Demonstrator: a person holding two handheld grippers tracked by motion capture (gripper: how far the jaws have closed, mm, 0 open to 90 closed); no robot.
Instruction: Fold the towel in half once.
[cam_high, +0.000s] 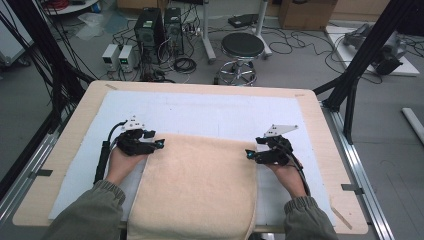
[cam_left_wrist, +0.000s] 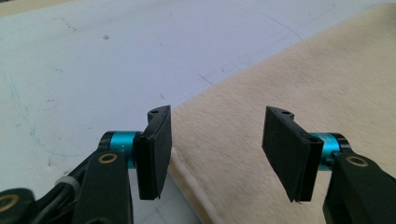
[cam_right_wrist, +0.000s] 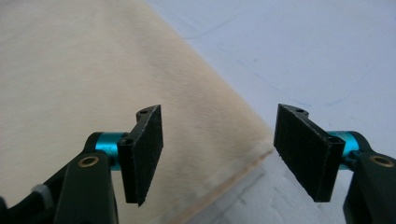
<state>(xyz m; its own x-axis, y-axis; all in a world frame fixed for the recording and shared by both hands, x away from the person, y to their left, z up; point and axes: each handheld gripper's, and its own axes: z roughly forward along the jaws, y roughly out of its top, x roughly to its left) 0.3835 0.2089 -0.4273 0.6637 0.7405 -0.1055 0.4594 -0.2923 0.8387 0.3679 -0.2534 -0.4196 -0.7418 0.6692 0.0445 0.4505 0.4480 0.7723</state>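
The towel's (cam_high: 197, 187) near end runs off the bottom of the high view, past the table (cam_high: 320, 125) edge. Both sleeves (cam_high: 87, 212) are cut off there too. Under the towel, the white mat (cam_high: 210, 112) is hidden.

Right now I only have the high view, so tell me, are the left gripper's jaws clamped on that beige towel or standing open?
Observer: The left gripper is open, its jaws apart over the towel's side edge, nothing pinched.
Operator: And the right one?
Observer: The right gripper is open too, straddling the towel's opposite edge.
Operator: Is the towel's edge single or doubled there?
Observer: In the right gripper view a second layer peeks out below the edge, so it looks folded.
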